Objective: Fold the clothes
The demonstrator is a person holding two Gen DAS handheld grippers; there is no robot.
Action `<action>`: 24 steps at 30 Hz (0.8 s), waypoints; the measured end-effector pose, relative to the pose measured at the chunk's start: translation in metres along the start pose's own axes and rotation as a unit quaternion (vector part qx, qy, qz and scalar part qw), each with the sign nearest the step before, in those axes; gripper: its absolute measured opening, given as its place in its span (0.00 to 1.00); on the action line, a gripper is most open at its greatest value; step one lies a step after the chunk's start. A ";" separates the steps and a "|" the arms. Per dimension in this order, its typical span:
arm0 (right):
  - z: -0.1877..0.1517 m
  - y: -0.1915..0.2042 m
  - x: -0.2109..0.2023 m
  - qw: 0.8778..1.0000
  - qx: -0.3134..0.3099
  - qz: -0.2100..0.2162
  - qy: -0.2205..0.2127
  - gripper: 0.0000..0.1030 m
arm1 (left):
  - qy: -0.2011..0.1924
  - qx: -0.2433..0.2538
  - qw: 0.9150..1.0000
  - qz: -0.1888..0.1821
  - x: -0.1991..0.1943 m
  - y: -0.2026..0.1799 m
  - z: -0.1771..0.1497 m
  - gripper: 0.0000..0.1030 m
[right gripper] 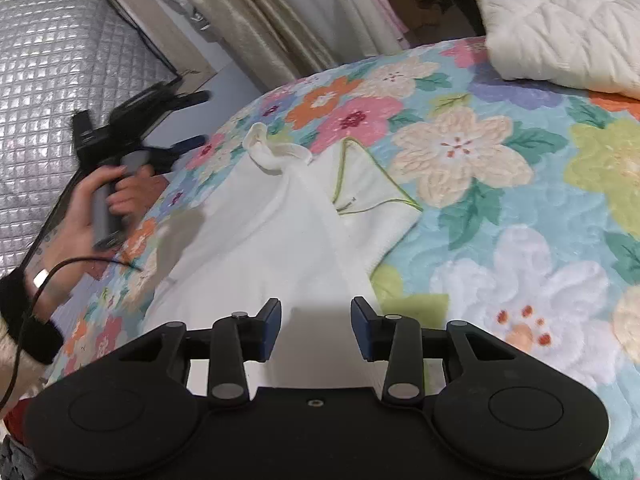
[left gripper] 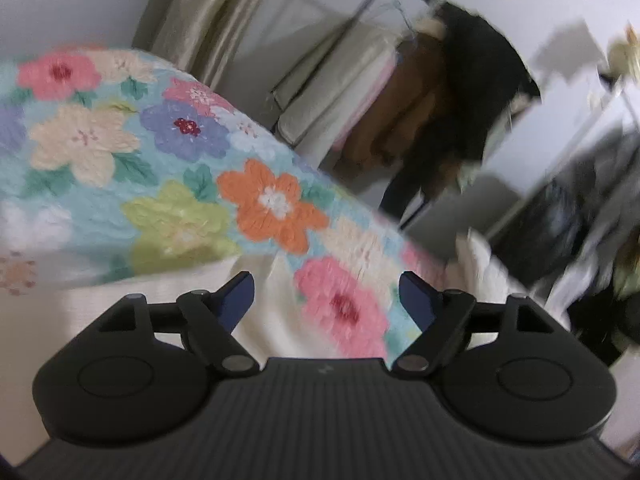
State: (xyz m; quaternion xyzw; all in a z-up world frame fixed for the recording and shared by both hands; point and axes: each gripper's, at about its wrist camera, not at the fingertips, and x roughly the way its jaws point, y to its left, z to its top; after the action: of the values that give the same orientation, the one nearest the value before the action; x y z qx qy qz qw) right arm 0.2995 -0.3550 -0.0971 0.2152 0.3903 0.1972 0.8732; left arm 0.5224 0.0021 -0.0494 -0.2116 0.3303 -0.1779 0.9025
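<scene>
In the left wrist view, the left claw hung with its blue-padded fingers spread wide and nothing between them, over the near edge of a white knitted garment lying on the bed's quilted floral bedspread of pink, orange, cream and lilac flowers on pale blue. Beyond the bedspread's far edge, a clothes rail with dark and brown hanging coats stood well apart from the garment, blurred in the picture. In the right wrist view, the right claw was likewise spread and empty, poised just above the garment's near part, without gripping it. The garment lay rumpled in the middle of the bedspread, one flap turned back to show lime-green seam stitching and a bunched cuff or collar at its far end. To the garment's left, the person's hand held the left claw off the bedspread's edge, its fingers apart. A cream quilted pillow rested at the bedspread's far right corner. By my reading, the folding was barely begun: the garment was neither flattened nor squared, so smoothing, folding the sides and doubling over all seemed left to do.
</scene>
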 end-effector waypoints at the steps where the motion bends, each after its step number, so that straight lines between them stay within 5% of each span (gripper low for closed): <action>1: -0.001 0.002 -0.004 1.000 0.001 0.003 -0.004 0.44 | 0.013 0.032 0.999 0.015 -0.008 -0.006 -0.010 0.77; 4: -0.003 0.007 -0.015 1.000 0.005 0.014 -0.016 0.53 | 0.044 0.110 0.992 0.046 -0.036 -0.016 -0.049 0.77; 9: -0.013 0.013 -0.027 1.000 0.020 0.021 -0.004 0.57 | 0.112 0.132 0.984 0.049 -0.093 -0.019 -0.121 0.77; 13: -0.021 0.013 -0.026 0.999 0.020 -0.033 0.029 0.61 | 0.174 0.116 0.977 0.052 -0.128 -0.015 -0.165 0.79; 16: -0.027 0.003 -0.022 0.992 0.060 -0.087 0.062 0.61 | 0.246 0.108 0.958 0.104 -0.141 -0.005 -0.194 0.80; 21: -0.040 -0.015 -0.021 0.987 0.120 -0.064 0.088 0.61 | 0.281 -0.015 0.958 0.051 -0.166 0.029 -0.214 0.80; 24: -0.035 -0.016 -0.019 0.985 0.119 -0.087 0.085 0.61 | 0.274 -0.101 0.956 0.013 -0.170 0.045 -0.235 0.80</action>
State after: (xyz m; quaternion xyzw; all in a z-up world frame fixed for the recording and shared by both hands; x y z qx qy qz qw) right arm 0.2635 -0.3707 -0.1153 0.2658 0.5008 0.0901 0.8188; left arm 0.2503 0.0563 -0.1457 -0.2408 0.5839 -0.1830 0.7534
